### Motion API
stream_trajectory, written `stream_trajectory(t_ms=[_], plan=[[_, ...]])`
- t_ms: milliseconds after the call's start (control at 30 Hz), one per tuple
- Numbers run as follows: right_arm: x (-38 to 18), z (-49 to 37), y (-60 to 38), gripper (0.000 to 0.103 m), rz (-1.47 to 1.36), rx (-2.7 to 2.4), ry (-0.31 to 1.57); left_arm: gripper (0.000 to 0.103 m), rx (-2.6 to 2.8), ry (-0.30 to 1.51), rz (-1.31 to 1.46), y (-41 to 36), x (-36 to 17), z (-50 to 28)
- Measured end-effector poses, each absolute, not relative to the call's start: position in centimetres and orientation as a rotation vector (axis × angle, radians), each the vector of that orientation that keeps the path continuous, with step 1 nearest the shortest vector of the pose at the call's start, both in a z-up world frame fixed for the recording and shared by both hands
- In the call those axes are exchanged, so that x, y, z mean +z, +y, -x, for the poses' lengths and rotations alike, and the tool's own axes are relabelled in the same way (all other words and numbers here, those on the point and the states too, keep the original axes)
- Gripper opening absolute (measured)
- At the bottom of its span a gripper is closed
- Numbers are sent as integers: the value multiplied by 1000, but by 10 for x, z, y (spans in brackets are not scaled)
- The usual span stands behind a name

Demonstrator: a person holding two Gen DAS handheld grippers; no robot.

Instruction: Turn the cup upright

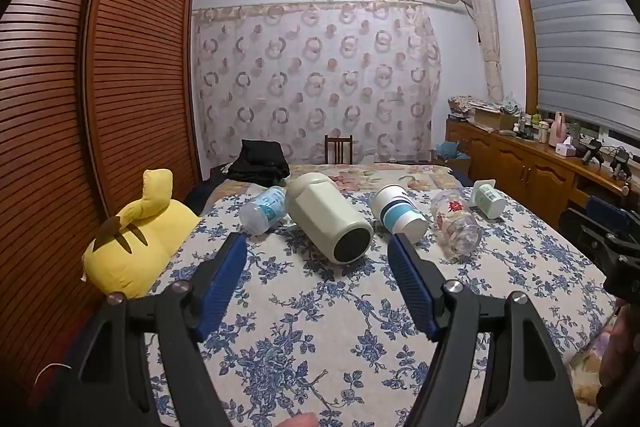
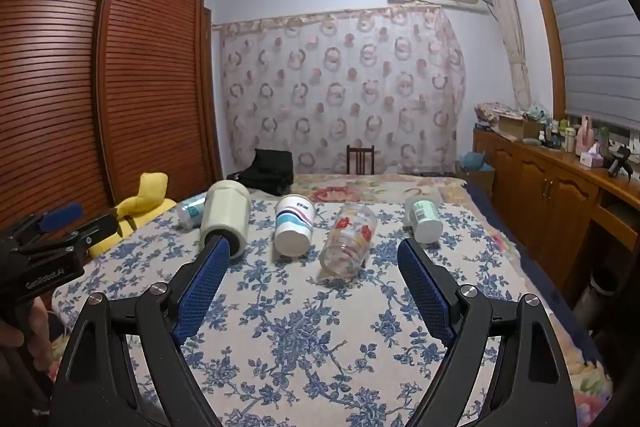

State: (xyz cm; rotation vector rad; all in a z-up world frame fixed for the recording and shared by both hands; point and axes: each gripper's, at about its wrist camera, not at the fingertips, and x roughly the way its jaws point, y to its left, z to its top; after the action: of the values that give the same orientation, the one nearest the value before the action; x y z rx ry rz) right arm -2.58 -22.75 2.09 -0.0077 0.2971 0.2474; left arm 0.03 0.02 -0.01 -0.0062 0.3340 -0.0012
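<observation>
Approach step, nothing grasped. Left gripper [image 1: 318,241] and right gripper [image 2: 314,247] both spread, empty, short of the cups [image 2: 294,225] lying toppled on the bed [image 2: 304,327]. Next: likely close on one cup's side and tip it up.

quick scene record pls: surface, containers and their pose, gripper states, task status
surface: bed with blue floral cover
containers: plastic bottle, cream flask, striped cup, clear glass, green-label cup
pose: all five lie on their sides in a row
left hand-held gripper: open, nothing held
right hand-held gripper: open, nothing held
other: yellow plush toy at the bed's left edge
task status: nothing upright yet
</observation>
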Motion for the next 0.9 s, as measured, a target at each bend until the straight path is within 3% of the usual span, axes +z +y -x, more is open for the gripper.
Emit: stream_trajectory(t_ms=[900], plan=[[21,26,-228,88,6,248,306,73,0,324,3,0,0,0]])
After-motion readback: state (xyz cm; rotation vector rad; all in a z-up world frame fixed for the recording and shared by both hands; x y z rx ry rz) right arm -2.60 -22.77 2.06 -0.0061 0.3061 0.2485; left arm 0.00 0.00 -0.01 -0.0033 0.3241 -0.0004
